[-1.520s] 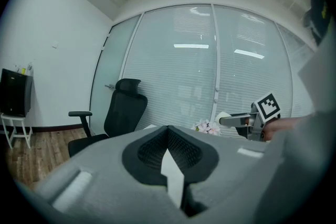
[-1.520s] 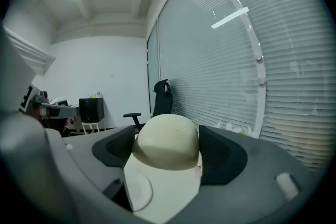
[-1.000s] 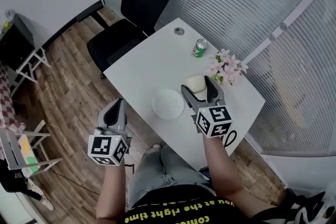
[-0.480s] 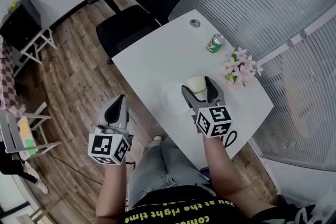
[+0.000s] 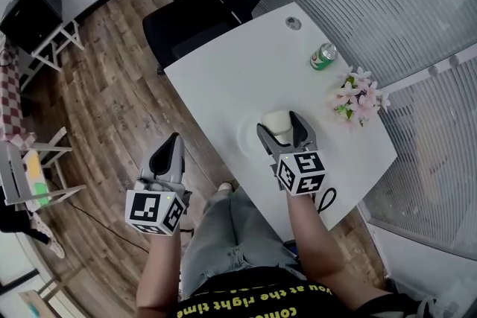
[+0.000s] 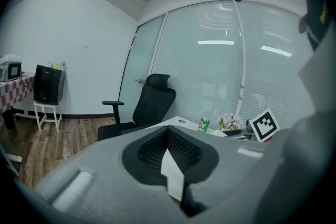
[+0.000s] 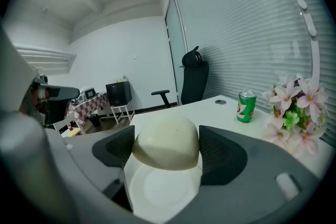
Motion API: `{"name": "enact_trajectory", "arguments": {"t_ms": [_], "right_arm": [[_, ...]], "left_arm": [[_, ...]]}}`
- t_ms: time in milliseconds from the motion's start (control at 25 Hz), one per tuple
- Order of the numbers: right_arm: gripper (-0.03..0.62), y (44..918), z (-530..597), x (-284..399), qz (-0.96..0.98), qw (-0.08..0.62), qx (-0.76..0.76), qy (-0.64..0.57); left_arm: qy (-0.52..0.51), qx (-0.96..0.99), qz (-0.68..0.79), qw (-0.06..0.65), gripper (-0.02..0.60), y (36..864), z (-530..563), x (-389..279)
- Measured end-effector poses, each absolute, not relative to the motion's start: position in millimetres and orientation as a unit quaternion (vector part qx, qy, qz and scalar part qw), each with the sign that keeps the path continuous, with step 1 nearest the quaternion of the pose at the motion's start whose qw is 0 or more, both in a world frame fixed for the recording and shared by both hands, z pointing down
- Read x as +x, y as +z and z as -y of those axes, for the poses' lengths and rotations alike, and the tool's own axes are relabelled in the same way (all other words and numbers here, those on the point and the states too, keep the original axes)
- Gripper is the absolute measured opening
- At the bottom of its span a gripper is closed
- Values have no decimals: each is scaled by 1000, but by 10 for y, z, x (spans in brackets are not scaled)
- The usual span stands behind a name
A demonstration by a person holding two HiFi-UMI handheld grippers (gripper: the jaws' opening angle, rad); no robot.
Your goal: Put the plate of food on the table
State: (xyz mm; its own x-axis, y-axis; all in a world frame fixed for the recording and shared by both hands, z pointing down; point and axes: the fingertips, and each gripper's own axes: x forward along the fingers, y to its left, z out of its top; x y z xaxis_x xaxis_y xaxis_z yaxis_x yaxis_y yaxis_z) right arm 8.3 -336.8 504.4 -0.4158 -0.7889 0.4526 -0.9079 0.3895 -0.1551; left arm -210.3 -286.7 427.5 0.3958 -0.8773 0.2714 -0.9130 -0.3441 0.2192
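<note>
My right gripper (image 5: 282, 127) is shut on a cream, dome-shaped bun (image 5: 276, 120), held just above the white table (image 5: 223, 78). In the right gripper view the bun (image 7: 165, 141) sits squeezed between the two dark pads, right over a white plate (image 7: 157, 189). From the head view the plate (image 5: 248, 136) shows faintly on the table just left of the bun. My left gripper (image 5: 171, 149) hangs off the table's left side, above the wooden floor. Its jaws are together, with nothing in them (image 6: 170, 152).
A green can (image 5: 323, 56) and a bunch of pink flowers (image 5: 356, 97) stand near the table's far right edge. A black office chair (image 5: 209, 4) is at the table's far end. White racks and a black cabinet (image 5: 30, 7) stand on the floor at left.
The right gripper with the bun has moved left across the table, away from the flowers and closer over the plate. The head view has shifted. The left gripper has held its place.
</note>
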Motion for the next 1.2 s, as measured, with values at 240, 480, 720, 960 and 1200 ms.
{"name": "enact_trajectory", "arguments": {"t_ms": [240,480,720,960,1200], "right_arm": [[391,5326,3419,18,817,176,510,206],[391,5605,3390,-39,814,206,498,216],[391,5919,3309,-113,809,252,481,224],[393,6107,3228,-157,807,290,463,226],[393,6245,3179,-156,800,319,452,232]], "left_arm": [[60,811,553,180,0,4417,2862,-2213],[59,805,559,191,0,4532,2877,-2245],[57,802,560,198,0,4601,2903,-2275],[55,800,560,206,0,4644,2907,-2264],[56,803,556,208,0,4673,2923,-2230]]}}
